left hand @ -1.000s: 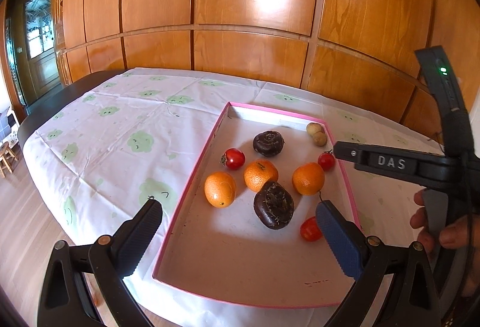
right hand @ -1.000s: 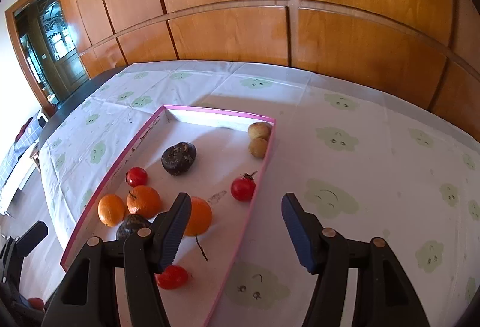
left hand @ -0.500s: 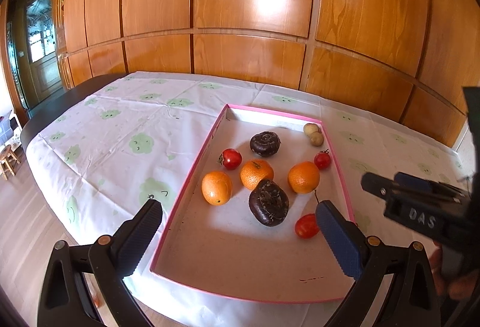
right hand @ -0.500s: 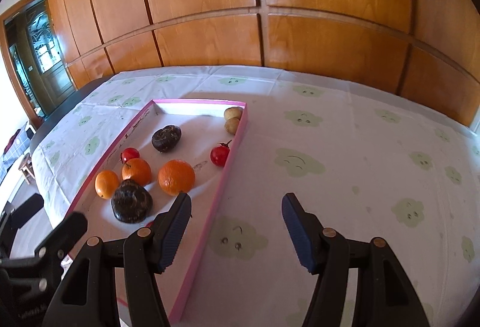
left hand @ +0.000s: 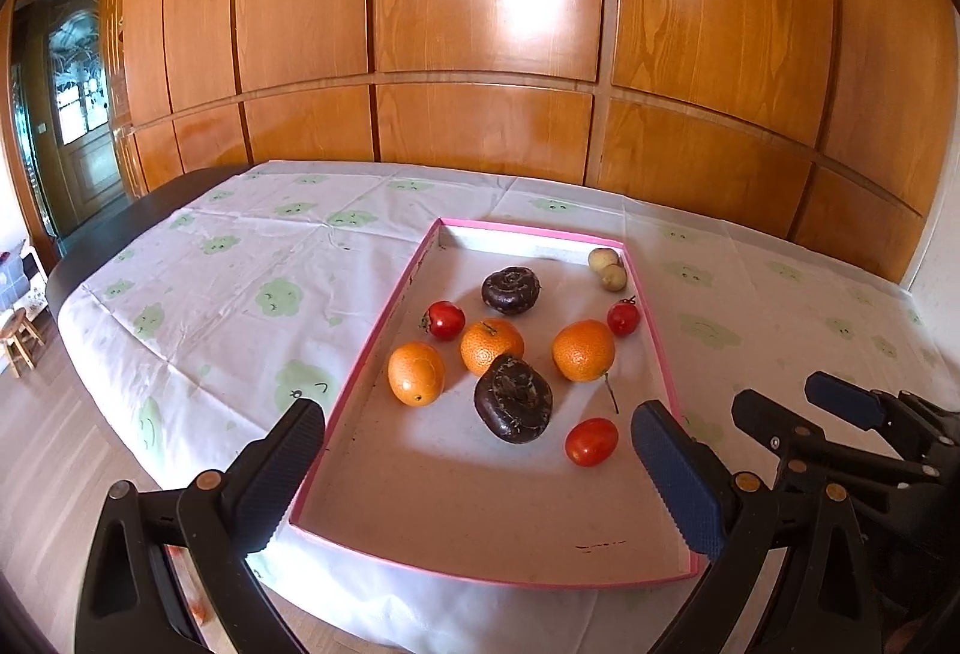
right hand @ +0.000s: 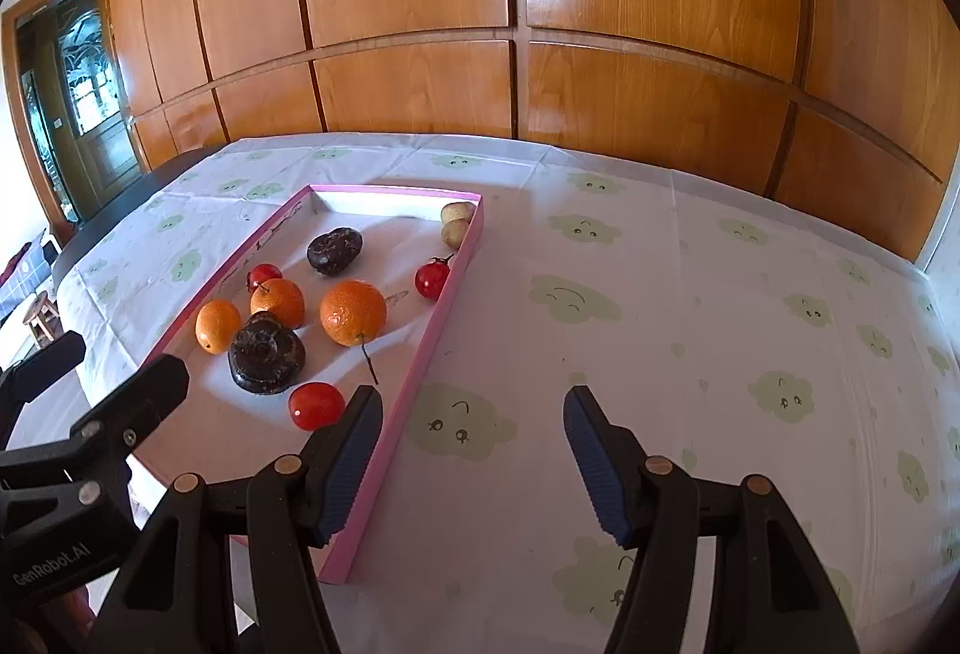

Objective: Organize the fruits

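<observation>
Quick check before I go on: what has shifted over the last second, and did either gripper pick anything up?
The right gripper drew back from over the pink tray to the tablecloth beside it, jaws open and empty. The left gripper stayed put, open. Nothing was grasped; all fruit lies as before.

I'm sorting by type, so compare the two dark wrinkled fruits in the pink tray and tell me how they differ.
The near dark fruit looks larger; the far dark fruit looks smaller, though it is also farther from the camera. The near one sits against an orange and close to the front tomato; the far one lies alone, touching nothing. Both are dark brown-purple, wrinkled, roundish, and lie inside the pink tray.
</observation>
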`<state>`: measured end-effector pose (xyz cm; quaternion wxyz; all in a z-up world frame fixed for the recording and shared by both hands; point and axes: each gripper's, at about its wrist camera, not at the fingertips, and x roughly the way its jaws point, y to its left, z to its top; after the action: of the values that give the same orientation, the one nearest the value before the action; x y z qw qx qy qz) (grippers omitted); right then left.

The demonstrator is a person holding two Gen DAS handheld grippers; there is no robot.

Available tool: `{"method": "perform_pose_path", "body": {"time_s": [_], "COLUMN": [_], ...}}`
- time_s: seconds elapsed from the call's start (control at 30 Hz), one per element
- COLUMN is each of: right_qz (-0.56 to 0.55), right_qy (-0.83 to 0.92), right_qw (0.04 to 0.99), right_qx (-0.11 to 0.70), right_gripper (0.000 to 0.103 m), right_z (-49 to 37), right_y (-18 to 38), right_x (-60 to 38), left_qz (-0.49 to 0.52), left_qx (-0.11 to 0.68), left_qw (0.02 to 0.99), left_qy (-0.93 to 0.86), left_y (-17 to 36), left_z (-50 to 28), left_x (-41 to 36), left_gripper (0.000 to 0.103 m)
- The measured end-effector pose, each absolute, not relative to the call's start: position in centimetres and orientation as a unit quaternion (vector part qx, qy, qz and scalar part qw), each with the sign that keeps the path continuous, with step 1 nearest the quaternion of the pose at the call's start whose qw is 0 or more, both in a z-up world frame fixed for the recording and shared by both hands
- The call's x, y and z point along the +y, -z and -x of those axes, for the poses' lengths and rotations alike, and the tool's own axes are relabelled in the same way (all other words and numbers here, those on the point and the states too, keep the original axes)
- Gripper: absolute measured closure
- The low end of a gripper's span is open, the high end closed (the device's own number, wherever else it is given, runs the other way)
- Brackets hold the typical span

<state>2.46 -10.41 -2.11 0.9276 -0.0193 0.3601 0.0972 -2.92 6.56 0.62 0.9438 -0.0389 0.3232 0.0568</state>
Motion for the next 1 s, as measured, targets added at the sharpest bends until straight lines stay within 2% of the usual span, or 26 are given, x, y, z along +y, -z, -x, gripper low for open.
{"method": "perform_pose_path", "body": {"time_s": [1.0], "right_qz": [0.026], "right_qy": [-0.101], "right_qw": [0.929], "right_qx": [0.354], "right_gripper": [0.039], "right_z": [-1.70], "right_y": [1.85], "right_x": [-9.68], "left_qz": [0.040], "left_qx": [0.307], "left_qw": [0.946], "left_qy": [-0.096], "left_y": [-1.12], "left_z": [3.85], "left_x": [6.84], "left_gripper": [0.000]}}
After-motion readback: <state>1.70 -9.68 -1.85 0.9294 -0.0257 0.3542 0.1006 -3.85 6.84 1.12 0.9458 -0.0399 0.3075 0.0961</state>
